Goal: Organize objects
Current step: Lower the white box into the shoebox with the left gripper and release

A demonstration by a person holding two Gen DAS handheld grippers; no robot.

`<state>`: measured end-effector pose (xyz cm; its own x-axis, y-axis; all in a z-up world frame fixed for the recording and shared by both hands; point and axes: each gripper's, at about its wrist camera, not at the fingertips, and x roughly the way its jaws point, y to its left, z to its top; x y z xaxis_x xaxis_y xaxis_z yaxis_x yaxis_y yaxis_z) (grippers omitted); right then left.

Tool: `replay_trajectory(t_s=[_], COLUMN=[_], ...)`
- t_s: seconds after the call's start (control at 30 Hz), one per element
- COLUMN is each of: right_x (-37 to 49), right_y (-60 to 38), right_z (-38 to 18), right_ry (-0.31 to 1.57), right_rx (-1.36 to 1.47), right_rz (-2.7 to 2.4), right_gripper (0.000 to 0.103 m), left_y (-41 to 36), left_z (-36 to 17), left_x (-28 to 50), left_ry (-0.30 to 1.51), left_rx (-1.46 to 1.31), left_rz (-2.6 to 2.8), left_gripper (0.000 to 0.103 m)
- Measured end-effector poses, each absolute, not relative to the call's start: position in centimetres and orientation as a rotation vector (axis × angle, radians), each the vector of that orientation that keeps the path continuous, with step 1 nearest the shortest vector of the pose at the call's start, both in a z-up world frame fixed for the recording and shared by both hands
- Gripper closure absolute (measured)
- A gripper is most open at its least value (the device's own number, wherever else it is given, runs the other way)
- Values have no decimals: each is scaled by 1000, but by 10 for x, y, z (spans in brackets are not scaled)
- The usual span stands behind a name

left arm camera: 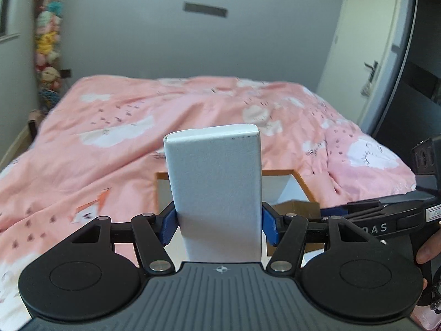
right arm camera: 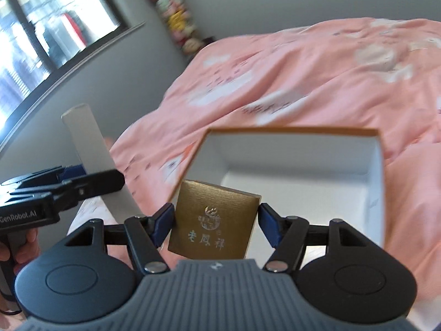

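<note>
My left gripper (left arm camera: pixel 219 220) is shut on a tall white carton (left arm camera: pixel 215 179), which stands upright between the blue pads above the bed. The same carton (right arm camera: pixel 88 143) shows at the left of the right wrist view. My right gripper (right arm camera: pixel 216 223) is shut on a small gold box (right arm camera: pixel 215 220) with pale printed characters, held tilted in the air. Just beyond the gold box, an open cardboard box (right arm camera: pixel 377 171) with a brown rim and white inside lies on the bed. In the left wrist view, that open box (left arm camera: pixel 300 179) is mostly hidden behind the carton.
A pink cloud-print duvet (left arm camera: pixel 124 143) covers the whole bed. Plush toys (left arm camera: pixel 48 41) hang in the far left corner. A white door (left arm camera: pixel 366 41) and a dark wardrobe (left arm camera: pixel 413 88) stand at the right. A window (right arm camera: pixel 41 27) is on the left wall. A hand (left arm camera: pixel 425 251) grips the right tool.
</note>
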<state>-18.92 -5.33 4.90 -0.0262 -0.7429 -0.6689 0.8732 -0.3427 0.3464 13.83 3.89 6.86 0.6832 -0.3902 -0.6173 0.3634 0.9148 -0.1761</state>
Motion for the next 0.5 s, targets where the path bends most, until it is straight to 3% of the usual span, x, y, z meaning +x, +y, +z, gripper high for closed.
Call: replay_trajectory(t_s=[0.5], right_x=[-262], right_y=[-63], right_z=[-8], right_ry=[247], right_rx=[1095], right_rz=[-1798], right_gripper=[35], left_y=[-34], left_z=[-54], left_x=[185], left_ry=[979], left_rx=[166], left_rz=[-343], left_gripper=[33])
